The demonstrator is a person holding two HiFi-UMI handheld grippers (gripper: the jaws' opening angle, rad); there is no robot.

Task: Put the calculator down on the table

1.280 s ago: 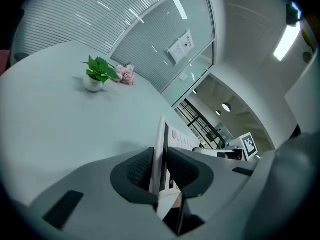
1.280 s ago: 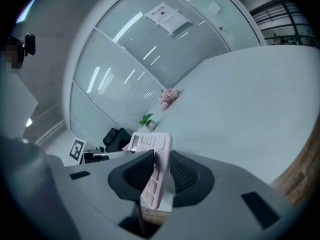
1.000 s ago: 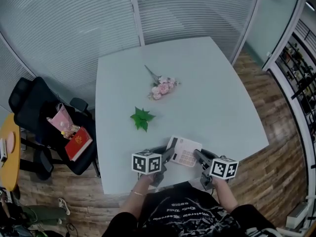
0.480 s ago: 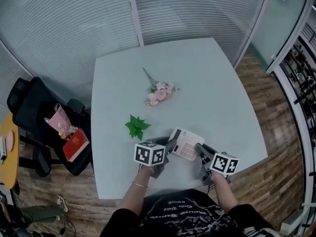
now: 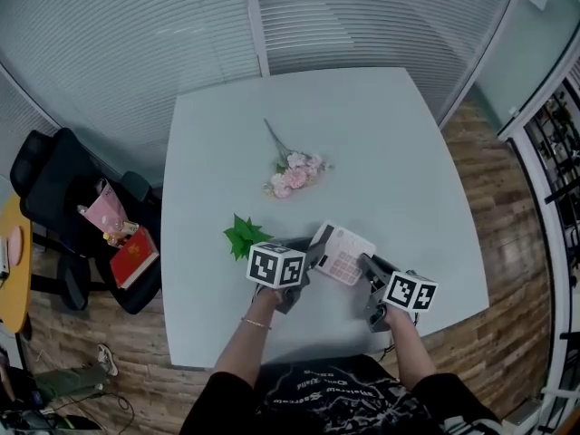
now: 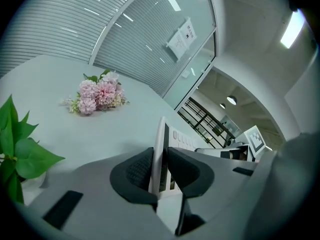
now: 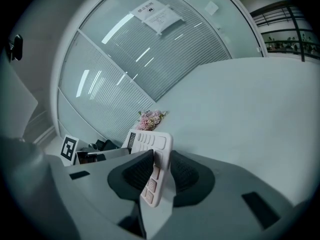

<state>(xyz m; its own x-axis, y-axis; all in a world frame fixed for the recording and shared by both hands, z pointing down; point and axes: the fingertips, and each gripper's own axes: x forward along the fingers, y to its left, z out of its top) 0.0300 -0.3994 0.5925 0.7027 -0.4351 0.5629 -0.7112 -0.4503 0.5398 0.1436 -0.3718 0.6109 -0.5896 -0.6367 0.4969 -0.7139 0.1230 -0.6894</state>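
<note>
Left gripper (image 5: 311, 257) and right gripper (image 5: 366, 267), each with jaws only narrowly parted, pinch opposite edges of the white calculator (image 5: 343, 253), pads pressed on both its faces, holding it keys-up over the near part of the pale table (image 5: 399, 152) at six o'clock. Just beside the left gripper, at nine o'clock, lies a green leaf sprig (image 5: 240, 236). Farther off at eleven o'clock a pink flower bunch (image 5: 294, 176) lies well apart, and a black chair (image 5: 50, 184) with a red book (image 5: 134, 257) stands off the table's nine o'clock side.

pink flowers (image 5: 294, 176) lie near a green leaf (image 5: 239, 236), red book (image 5: 133, 258) on black chair (image 5: 50, 175).
</note>
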